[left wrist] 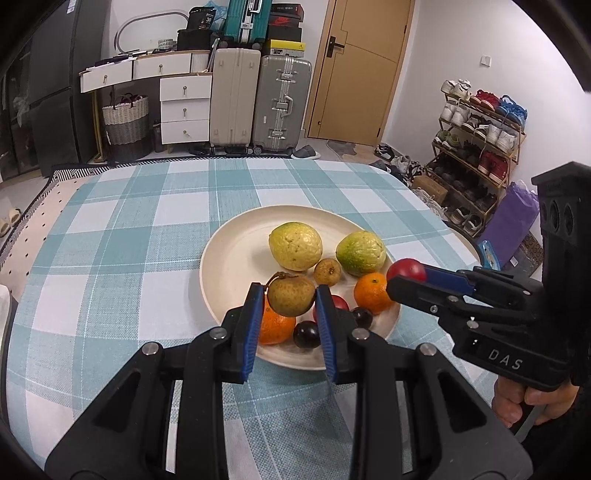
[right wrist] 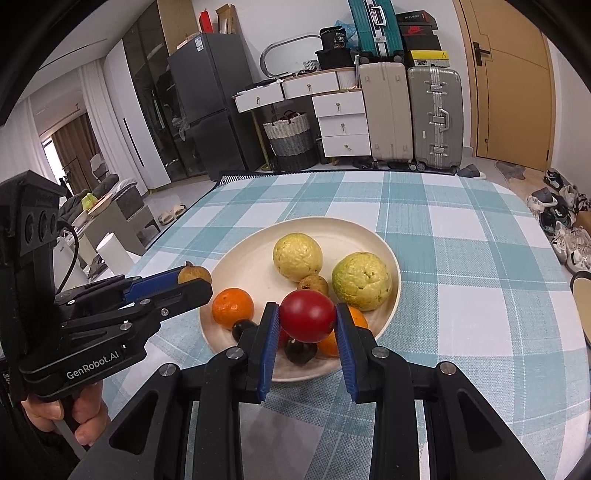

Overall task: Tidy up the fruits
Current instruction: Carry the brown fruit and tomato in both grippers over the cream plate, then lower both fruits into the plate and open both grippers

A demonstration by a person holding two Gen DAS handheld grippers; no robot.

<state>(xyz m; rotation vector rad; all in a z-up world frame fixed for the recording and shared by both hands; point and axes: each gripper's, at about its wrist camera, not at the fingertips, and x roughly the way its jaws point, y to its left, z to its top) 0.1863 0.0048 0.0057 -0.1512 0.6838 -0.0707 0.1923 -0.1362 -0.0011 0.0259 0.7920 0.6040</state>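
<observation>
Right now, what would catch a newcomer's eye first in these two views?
Both grippers hold fruit above the cream plate: the left gripper pinches a brownish-green fruit, the right gripper a red fruit. Two big yellow-green guavas sit at the plate's far side.

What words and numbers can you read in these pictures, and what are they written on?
"DAS": on the right hand-held gripper body.
"GenRobot.AI": on the left hand-held gripper body.
"36": on a black bag atop the dresser.
The shoe boxes carry a swoosh logo; their print, and the fridge sticker, are too small to read.
</observation>
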